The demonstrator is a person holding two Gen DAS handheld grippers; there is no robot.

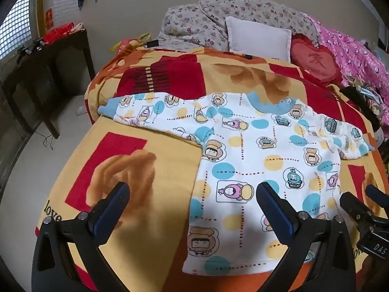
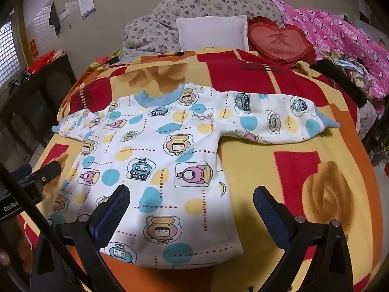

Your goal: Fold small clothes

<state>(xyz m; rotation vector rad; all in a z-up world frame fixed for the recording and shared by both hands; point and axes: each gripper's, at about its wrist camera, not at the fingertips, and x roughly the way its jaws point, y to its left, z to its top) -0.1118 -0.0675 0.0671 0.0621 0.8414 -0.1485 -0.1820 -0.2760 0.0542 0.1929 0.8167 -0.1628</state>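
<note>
The left gripper [image 1: 193, 196], black-armed with 2 blue ribbed pads, hangs with its jaws spread wide and nothing between them, tilted down over the near left hem of the garment; one pad sits over the blanket, the other over the cloth. The right gripper [image 2: 190, 199], of the same build, is likewise wide apart and empty, above the near right part of the hem. Part of the right gripper also shows at the right edge of the left wrist view, and part of the left one at the left edge of the right wrist view.

Below them lies the small white long-sleeved top printed with cartoon figures and blue and yellow dots [image 1: 262, 150], spread flat and unfolded, both sleeves stretched sideways, its blue collar pointing away. It rests on a yellow, red and orange fleece blanket [image 1: 155, 160] covering the bed.

Farther back sit a plain white square pillow [image 2: 211, 32], a red heart-shaped cushion [image 2: 279, 41] just beside it, a grey floral quilt [image 2: 214, 2] and a pink patterned quilt [image 2: 340, 31].
</note>
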